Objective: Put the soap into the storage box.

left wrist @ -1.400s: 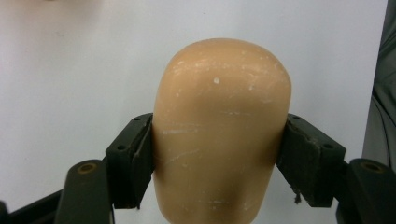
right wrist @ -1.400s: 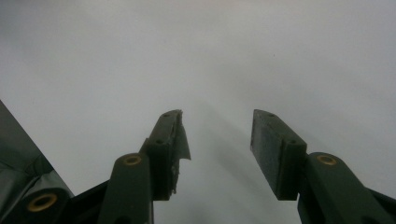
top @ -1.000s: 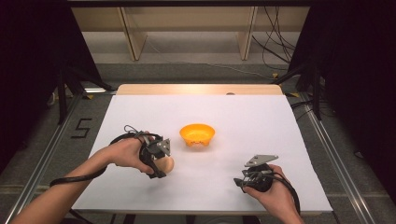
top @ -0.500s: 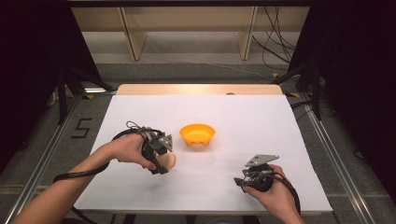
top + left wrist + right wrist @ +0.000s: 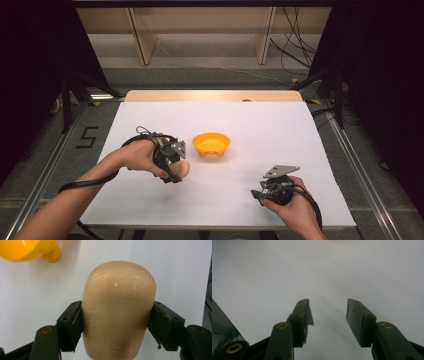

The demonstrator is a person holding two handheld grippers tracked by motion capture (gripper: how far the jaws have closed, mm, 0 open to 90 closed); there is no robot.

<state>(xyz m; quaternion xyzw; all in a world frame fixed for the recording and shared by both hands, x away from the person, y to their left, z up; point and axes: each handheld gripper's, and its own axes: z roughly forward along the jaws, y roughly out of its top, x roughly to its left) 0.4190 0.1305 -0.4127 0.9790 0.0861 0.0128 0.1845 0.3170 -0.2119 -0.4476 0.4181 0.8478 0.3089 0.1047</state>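
A tan, egg-shaped object (image 5: 117,307) sits between the pads of my left gripper (image 5: 117,322), which is shut on it; the pads press on both its sides. In the high view that tan egg-shaped object (image 5: 183,169) is at the left gripper (image 5: 176,172), just above the white table, left of an orange bowl (image 5: 211,144). The bowl's edge (image 5: 27,251) shows at the top left of the left gripper view. My right gripper (image 5: 259,194) rests low at the front right, and in its own view the right gripper (image 5: 328,315) stands open over bare white surface.
The white table top (image 5: 280,135) has a wooden strip along its far edge. Metal rails run along both sides on the floor, and a "5" mark (image 5: 88,137) lies at the left. Shelving legs and cables stand behind the table.
My left gripper has shifted slightly toward the orange bowl with the tan object in it. The right gripper has stayed put.
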